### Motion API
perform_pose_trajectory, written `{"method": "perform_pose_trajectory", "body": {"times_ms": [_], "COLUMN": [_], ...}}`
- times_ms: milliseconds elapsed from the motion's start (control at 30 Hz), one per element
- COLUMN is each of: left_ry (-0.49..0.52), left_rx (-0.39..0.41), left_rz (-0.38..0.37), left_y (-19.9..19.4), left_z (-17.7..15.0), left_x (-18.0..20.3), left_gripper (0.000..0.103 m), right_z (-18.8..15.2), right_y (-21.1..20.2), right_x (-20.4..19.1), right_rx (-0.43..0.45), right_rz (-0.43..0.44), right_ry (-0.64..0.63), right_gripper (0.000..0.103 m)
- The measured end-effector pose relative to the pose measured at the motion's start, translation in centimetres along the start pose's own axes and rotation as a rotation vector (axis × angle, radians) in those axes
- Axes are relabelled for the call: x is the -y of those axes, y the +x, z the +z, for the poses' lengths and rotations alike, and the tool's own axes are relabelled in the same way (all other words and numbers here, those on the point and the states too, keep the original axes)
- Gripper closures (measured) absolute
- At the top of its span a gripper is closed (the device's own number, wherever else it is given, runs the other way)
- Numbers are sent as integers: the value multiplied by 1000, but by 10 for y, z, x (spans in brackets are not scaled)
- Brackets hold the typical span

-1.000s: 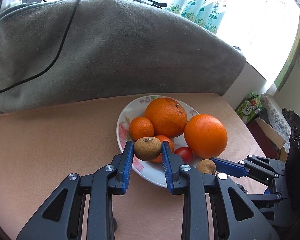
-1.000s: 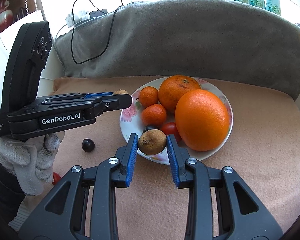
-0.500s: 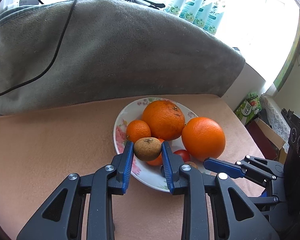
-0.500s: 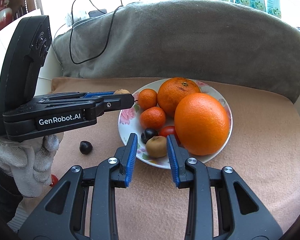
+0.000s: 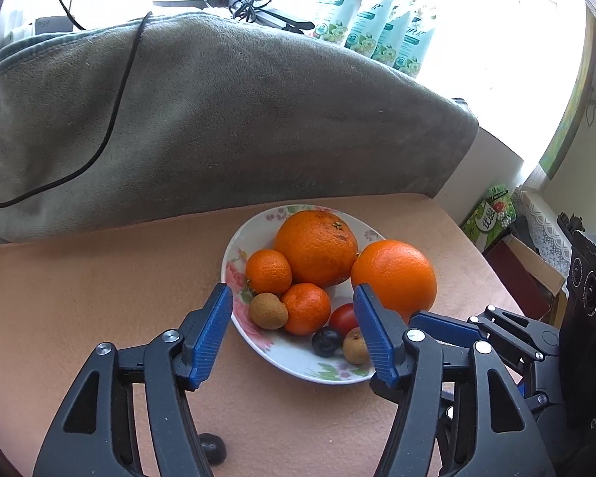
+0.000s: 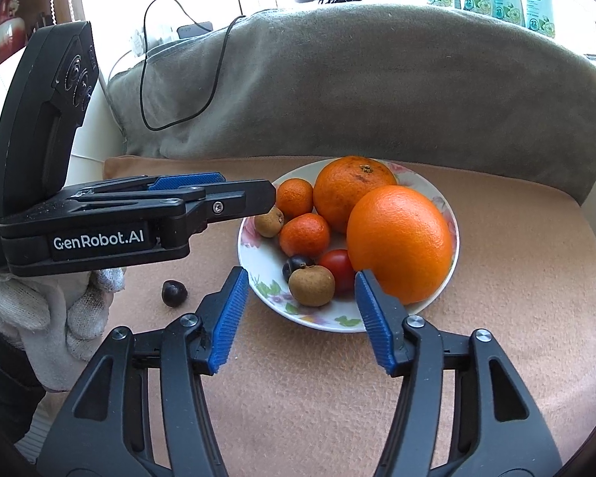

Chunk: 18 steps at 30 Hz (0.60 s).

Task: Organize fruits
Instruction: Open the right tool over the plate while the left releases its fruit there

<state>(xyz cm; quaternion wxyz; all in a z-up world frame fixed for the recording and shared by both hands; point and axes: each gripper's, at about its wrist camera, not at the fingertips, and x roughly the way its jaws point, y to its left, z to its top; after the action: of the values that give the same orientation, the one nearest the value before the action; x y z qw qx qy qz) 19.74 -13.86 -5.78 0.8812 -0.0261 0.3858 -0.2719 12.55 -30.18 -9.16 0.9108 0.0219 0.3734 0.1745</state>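
Observation:
A floral plate (image 5: 298,365) (image 6: 329,320) on the peach cloth holds two big oranges (image 5: 393,274) (image 6: 399,244), two small mandarins (image 5: 268,270), a cherry tomato (image 6: 339,266), a dark grape (image 5: 326,341) and two brown longans (image 5: 267,310) (image 6: 311,286). My left gripper (image 5: 294,326) is open and empty just before the plate's near edge. My right gripper (image 6: 298,306) is open and empty, with the near longan lying on the plate between its fingertips. The left gripper's body also shows in the right wrist view (image 6: 214,194).
A dark grape (image 6: 174,293) (image 5: 212,447) lies on the cloth left of the plate. A grey blanket (image 5: 218,119) with a black cable (image 5: 115,119) rises behind. Boxes (image 5: 492,218) stand beyond the cloth's right edge.
Both grippers have opened wide. The left one has let go of its longan, which now lies on the plate by the mandarins. The right one's longan rests on the plate.

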Motion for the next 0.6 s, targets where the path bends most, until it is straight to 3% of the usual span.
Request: {"method": "perform_pose_trajectory", "body": {"times_ms": [100, 600], "left_ry": [0, 3], "left_rx": [9, 22], "left_rz": [11, 39], "left_y": [-2, -16], "left_z": [1, -1], "left_x": [1, 4], "left_gripper": [29, 26], "right_z": [-1, -4], "right_y": [-3, -10], "right_x": [1, -3], "right_rx": [18, 10], "right_rz": [-4, 20], "right_ry": [9, 17], "right_gripper": [20, 19]}}
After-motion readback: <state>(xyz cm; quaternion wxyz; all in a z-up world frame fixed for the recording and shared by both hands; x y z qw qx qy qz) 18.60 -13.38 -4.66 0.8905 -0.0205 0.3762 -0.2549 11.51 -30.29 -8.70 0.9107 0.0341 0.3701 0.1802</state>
